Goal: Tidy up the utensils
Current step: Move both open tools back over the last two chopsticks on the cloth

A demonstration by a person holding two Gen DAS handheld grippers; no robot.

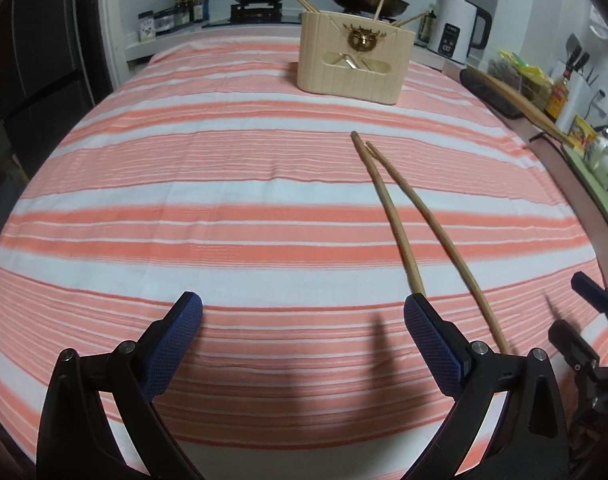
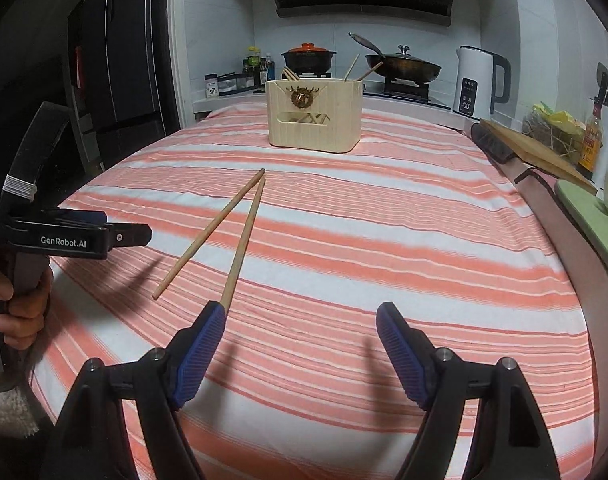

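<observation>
Two wooden chopsticks (image 1: 384, 198) lie on the striped cloth in a narrow V, their far tips touching. A cream utensil holder (image 1: 353, 60) stands upright at the far end with several chopsticks in it. My left gripper (image 1: 304, 308) is open and holds nothing; the chopsticks lie just outside its right finger (image 1: 431, 344). In the right wrist view the chopsticks (image 2: 244, 240) lie ahead to the left and the holder (image 2: 315, 116) stands beyond them. My right gripper (image 2: 300, 314) is open and holds nothing, and one chopstick's near end disappears behind its left finger (image 2: 202, 356). A hand (image 2: 20, 300) holds the left gripper (image 2: 76, 236).
Behind the table, a stove carries a red-lidded pot (image 2: 307, 58) and a pan (image 2: 401, 66). A white kettle (image 2: 479, 82) stands beside them. A wooden cutting board (image 2: 535, 152) and bottles line the counter on the right. A dark fridge (image 2: 116, 60) stands at the left.
</observation>
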